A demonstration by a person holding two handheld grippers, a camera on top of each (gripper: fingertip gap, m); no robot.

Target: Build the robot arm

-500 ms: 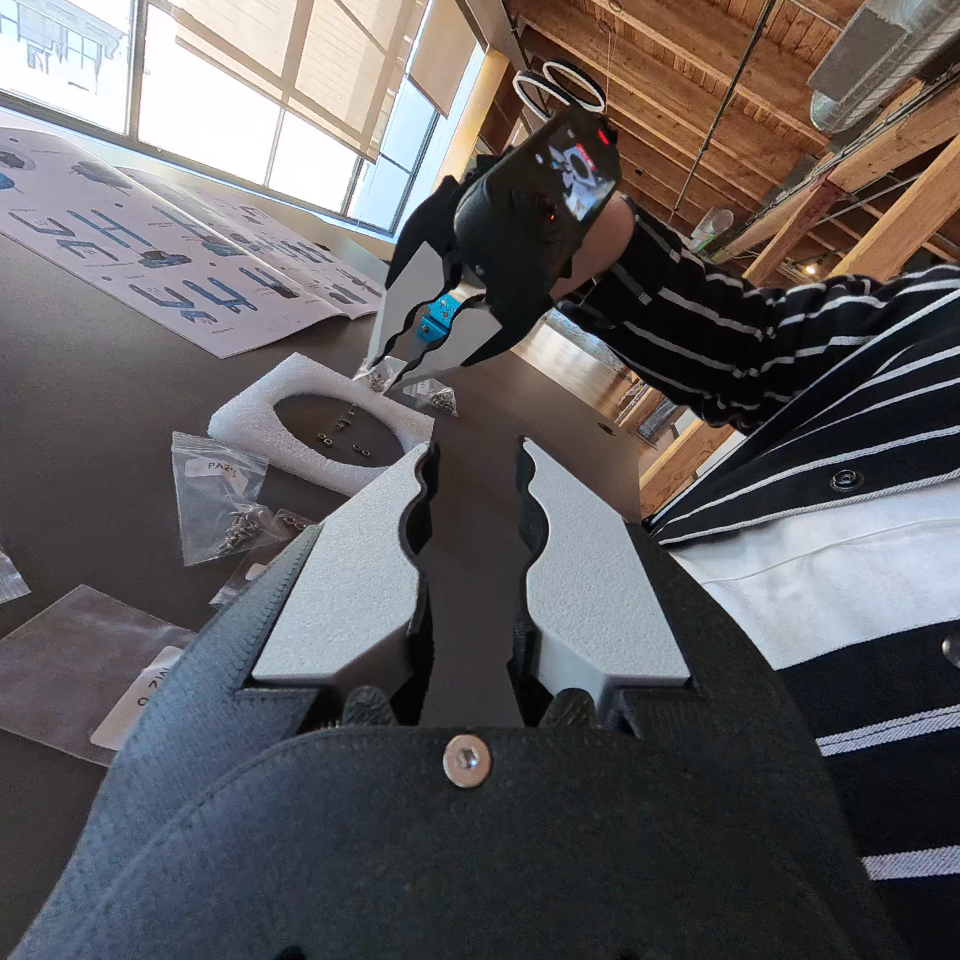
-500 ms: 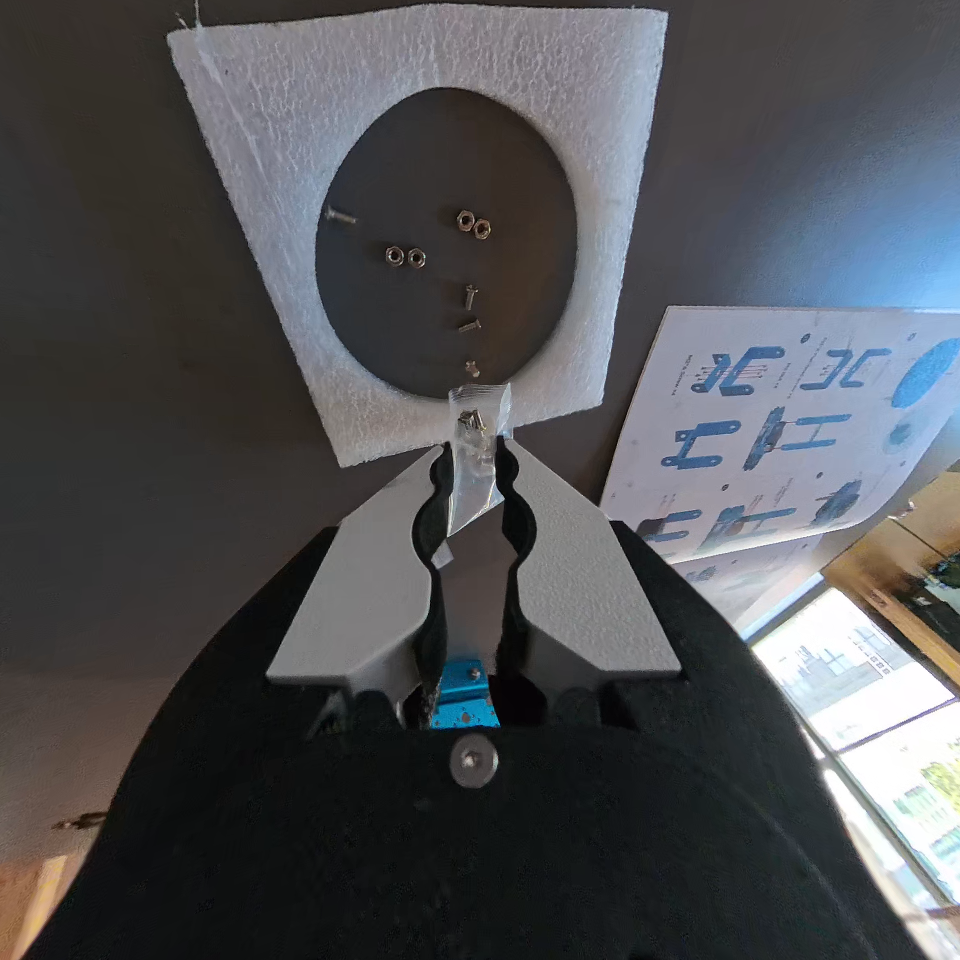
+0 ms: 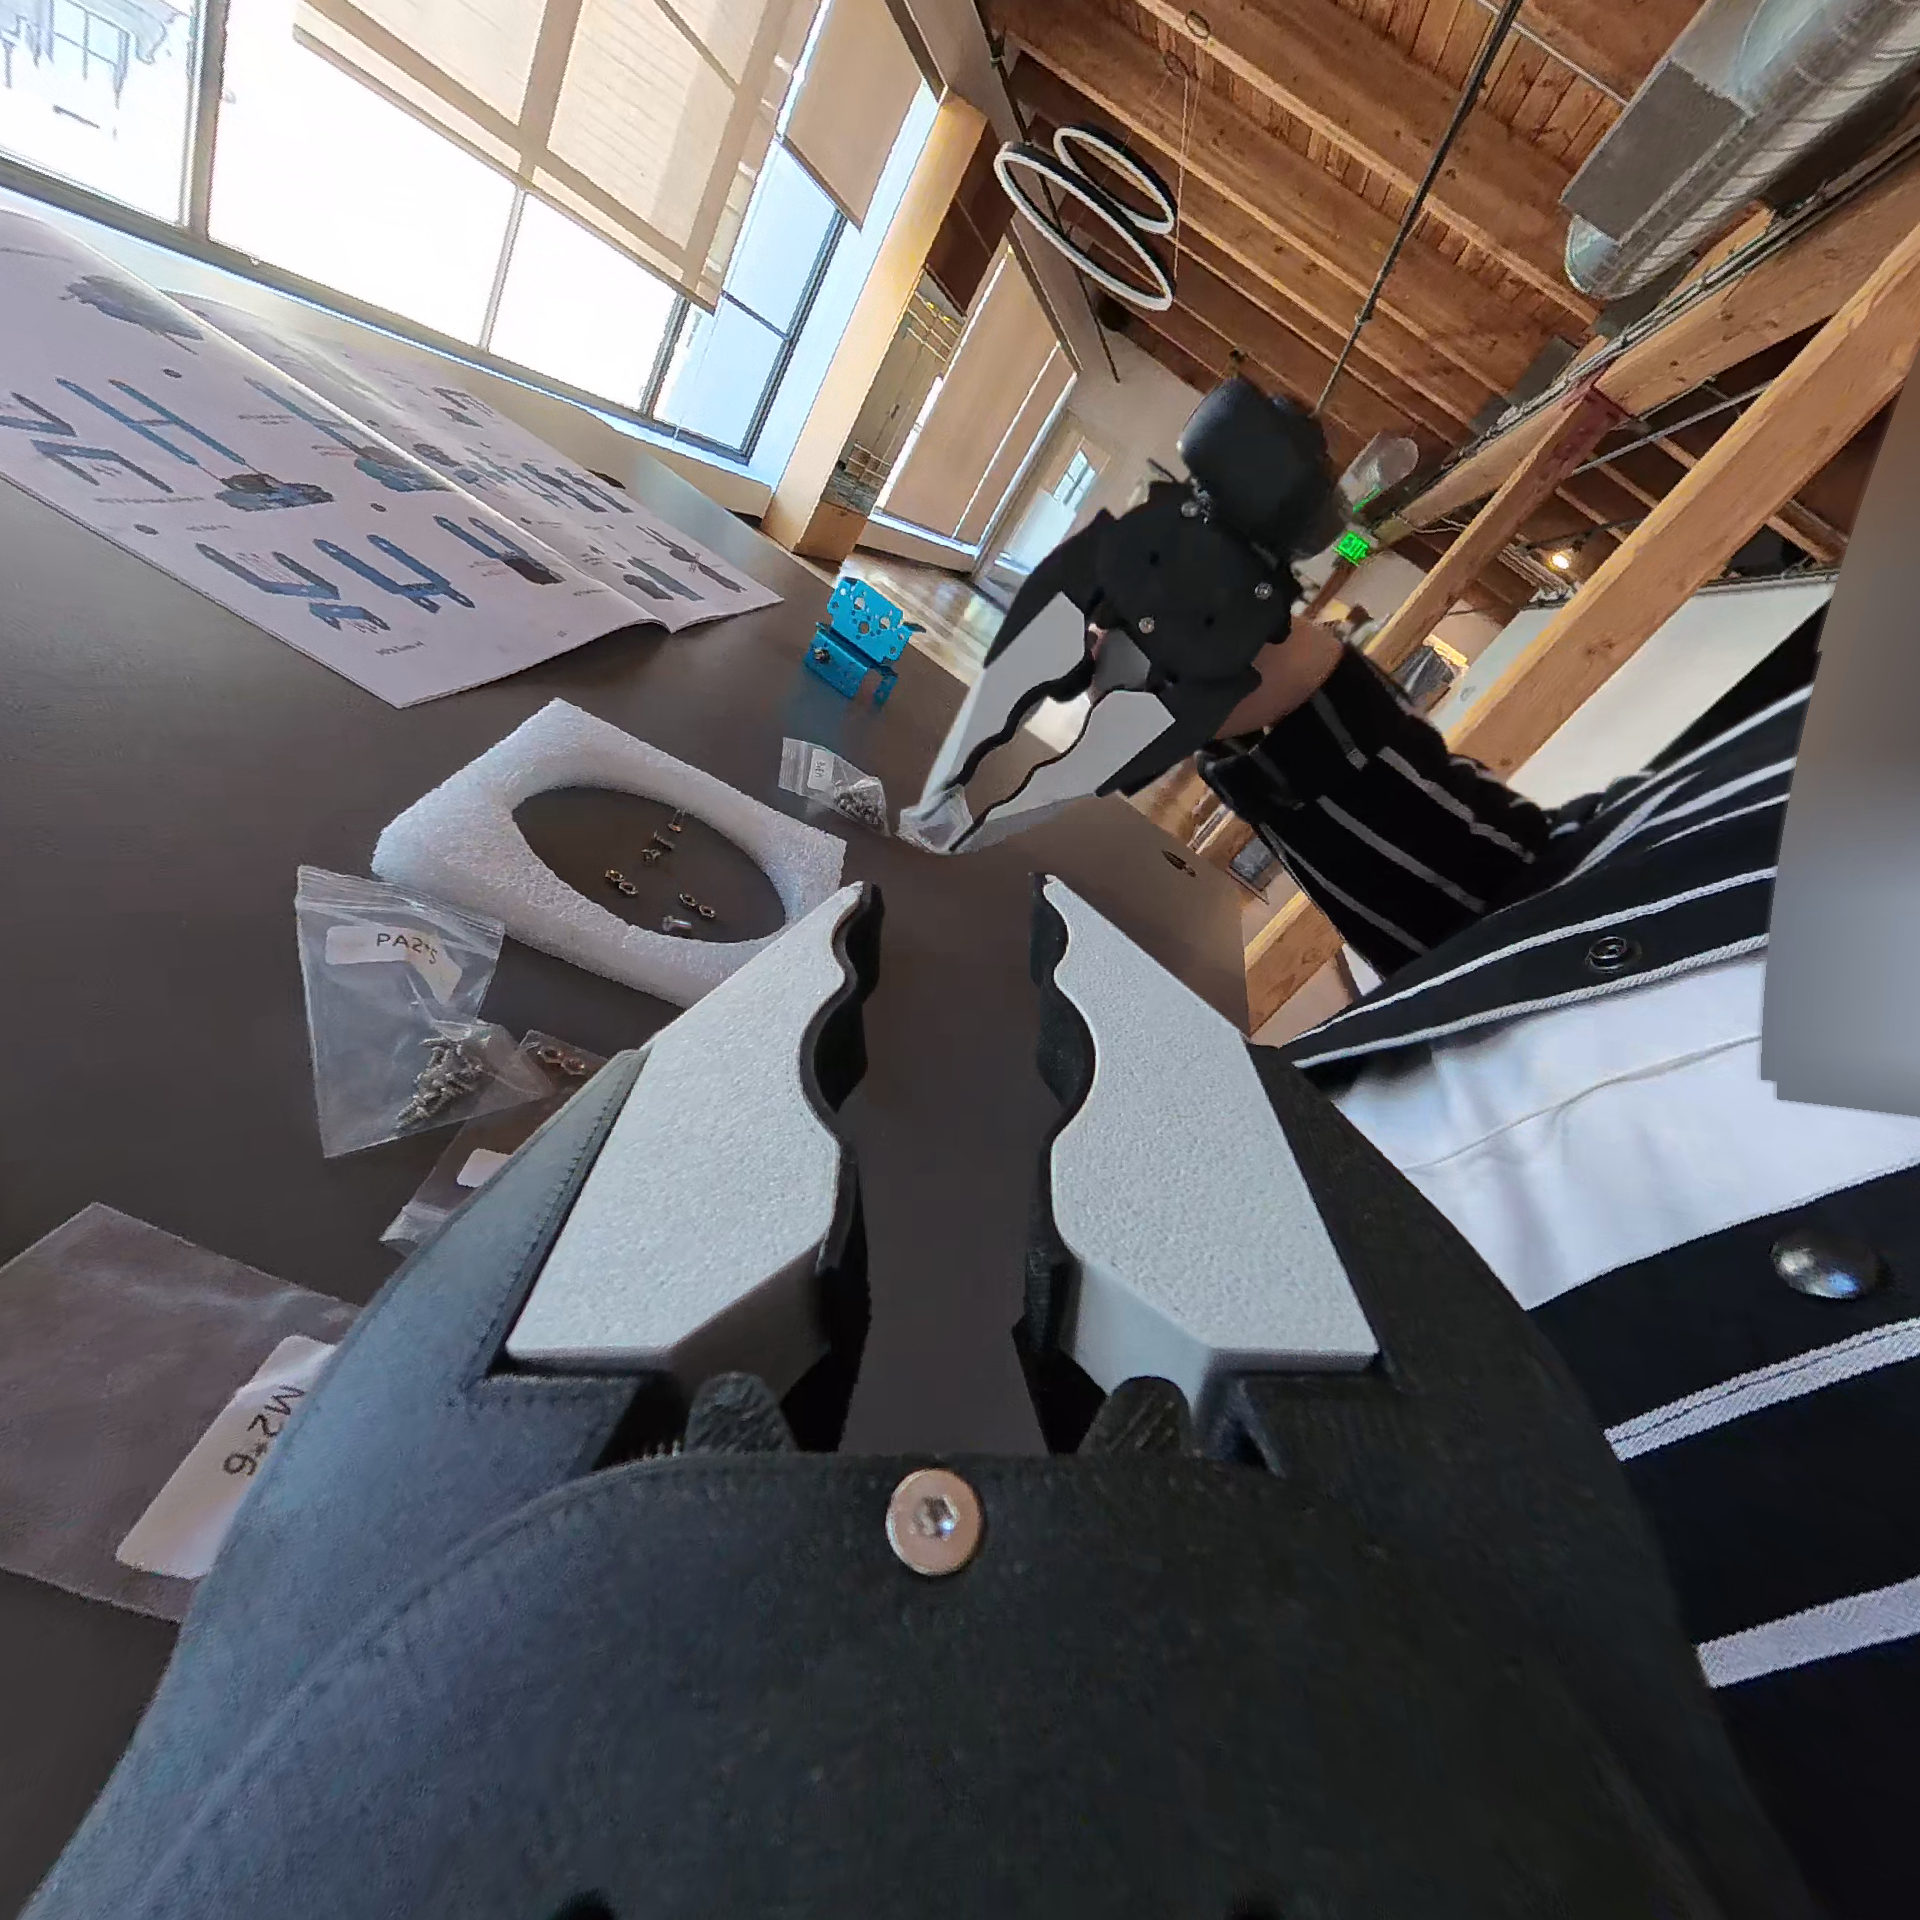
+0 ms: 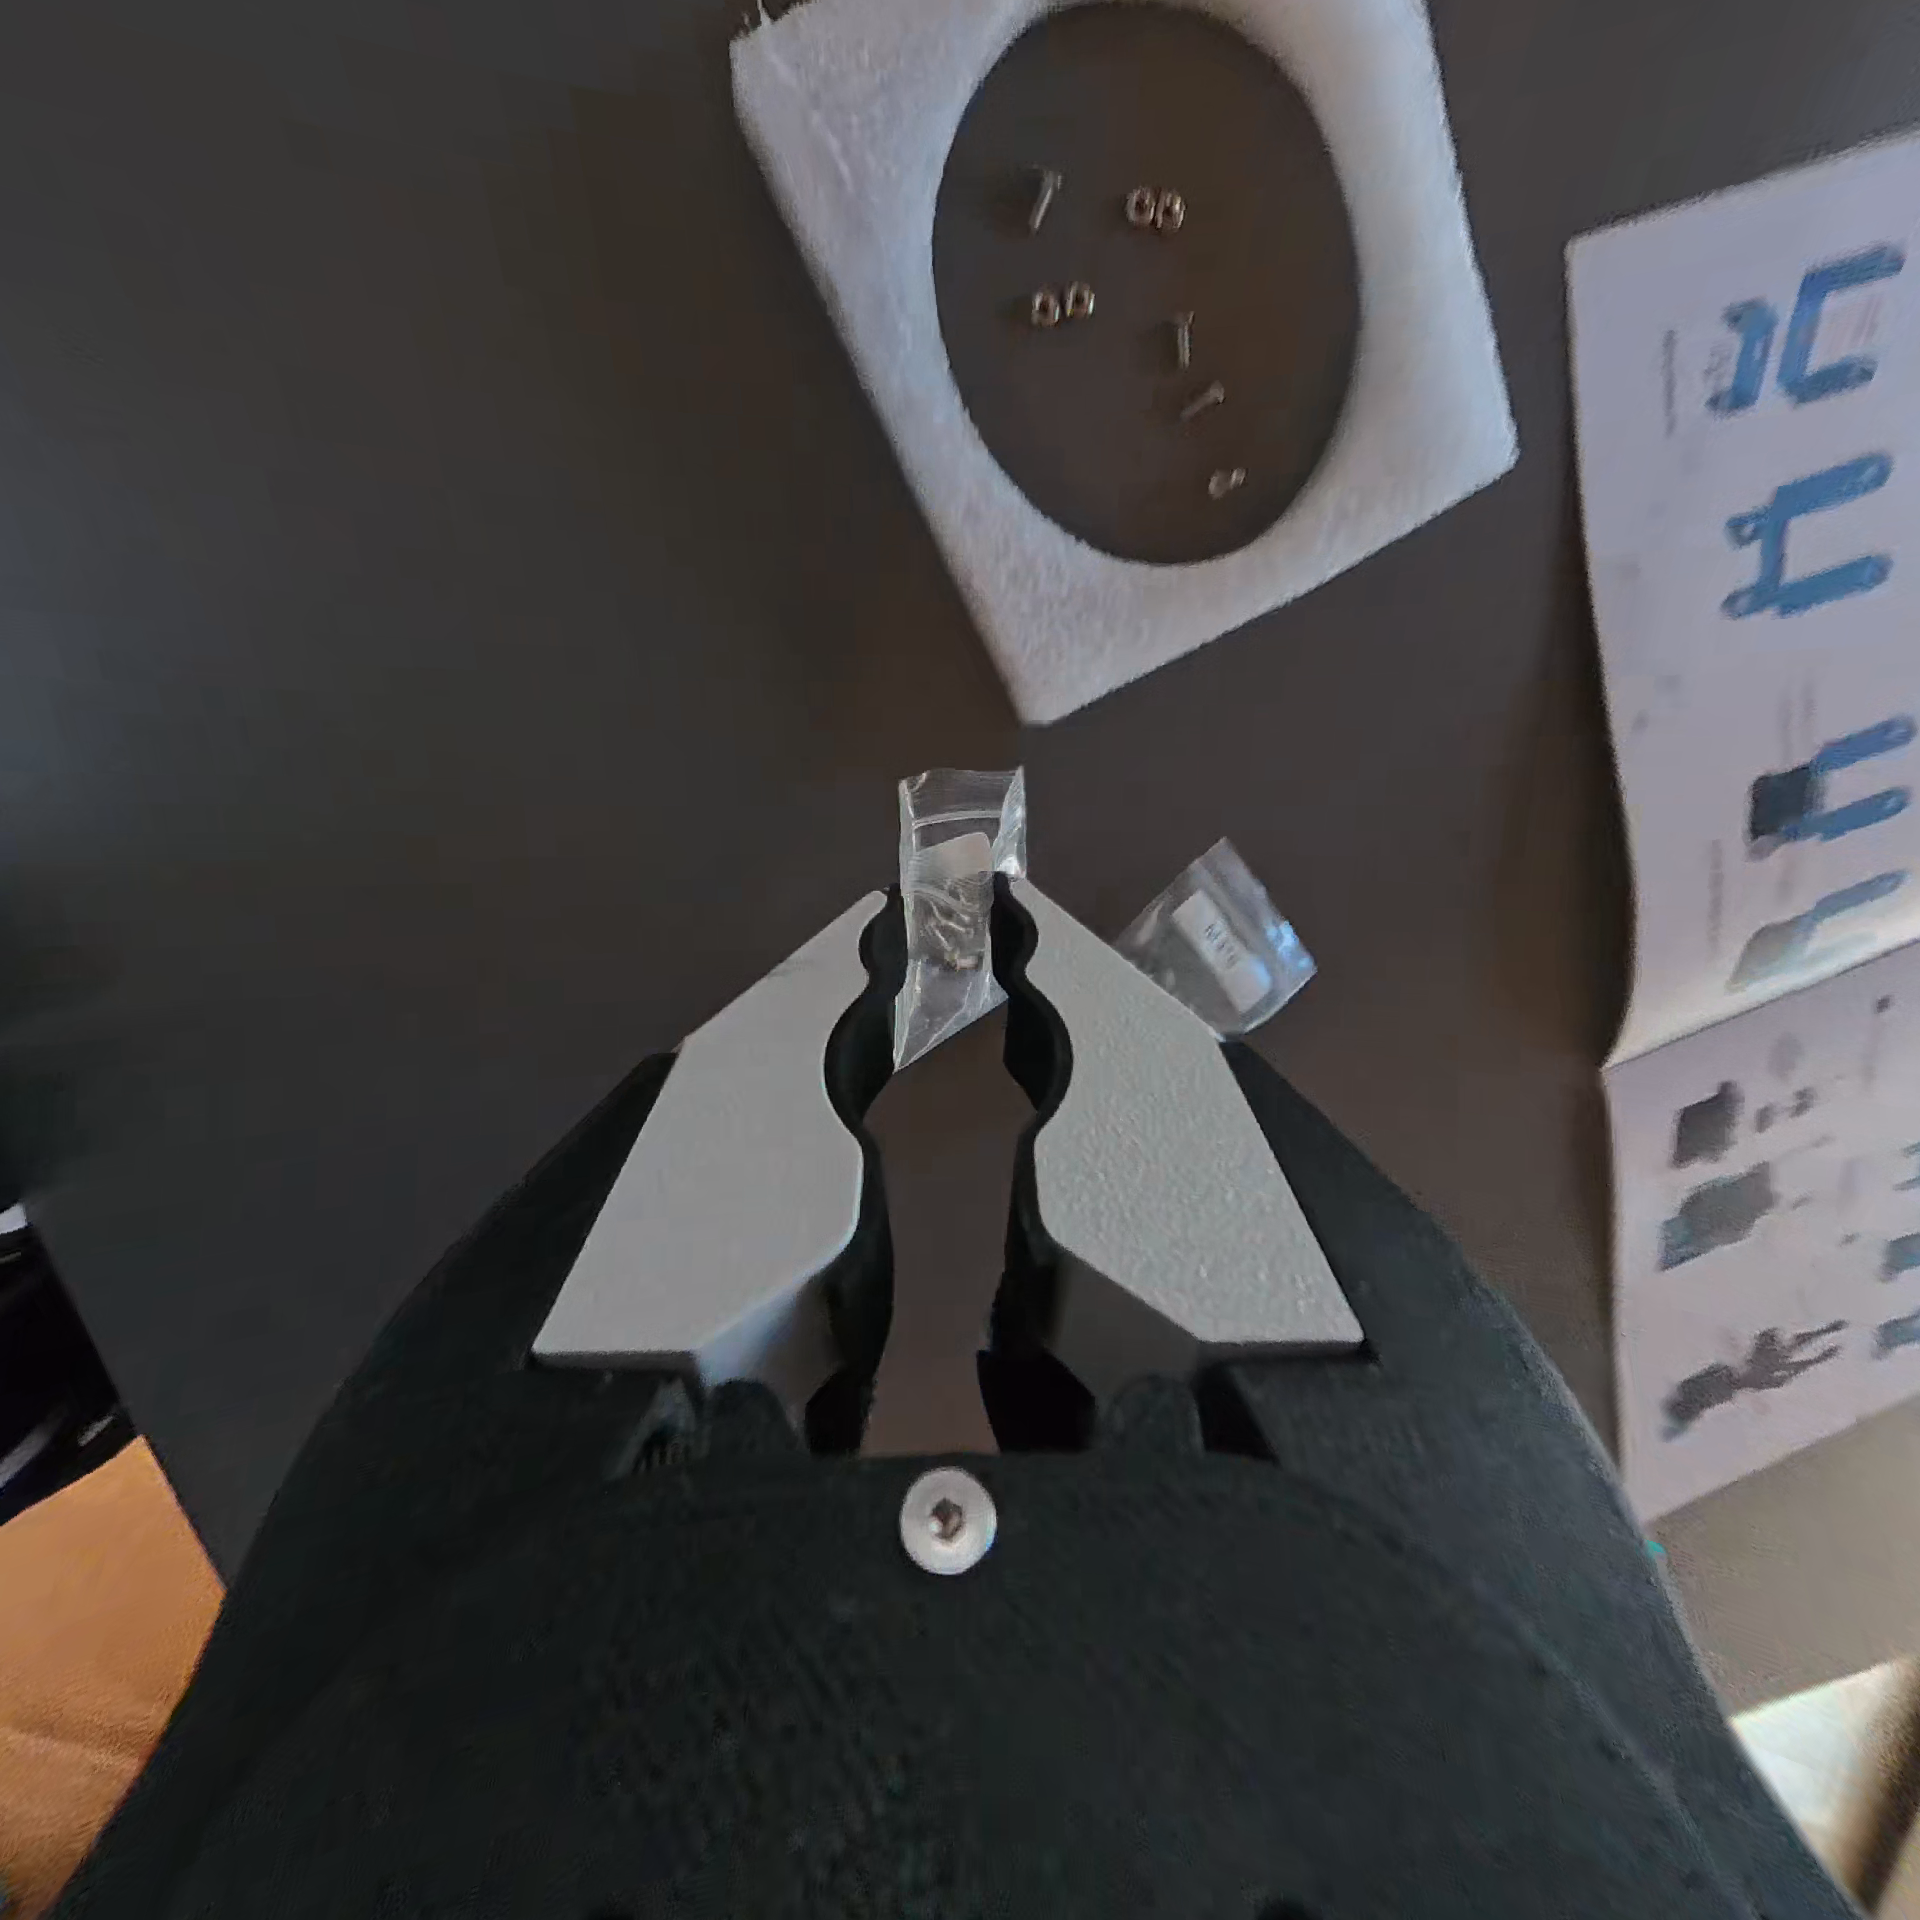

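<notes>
My right gripper [image 4: 948, 891] is shut on a small clear bag of screws [image 4: 961, 831], pinched at the fingertips low over the dark table [image 4: 416, 520]. A second small clear bag [image 4: 1216, 945] lies just right of it. In the left wrist view the right gripper [image 3: 961, 821] points down with the bag [image 3: 930, 816] touching or nearly touching the table. My left gripper [image 3: 951, 891] is open and empty, held above the table nearer the person. A white foam frame [image 4: 862, 260] with loose screws and nuts [image 4: 1153, 208] in its round hole lies beyond.
Clear bags of screws [image 3: 405, 1029] and flat labelled bags [image 3: 135, 1382] lie left of my left gripper. A blue metal bracket [image 3: 857, 639] stands farther back. An open printed sheet [image 3: 312, 499] lies at the back left. A person's striped sleeve [image 3: 1382, 810] is at the right.
My right gripper has moved off the foam frame's edge with the bag and come down beside the second small bag. My left gripper stays open.
</notes>
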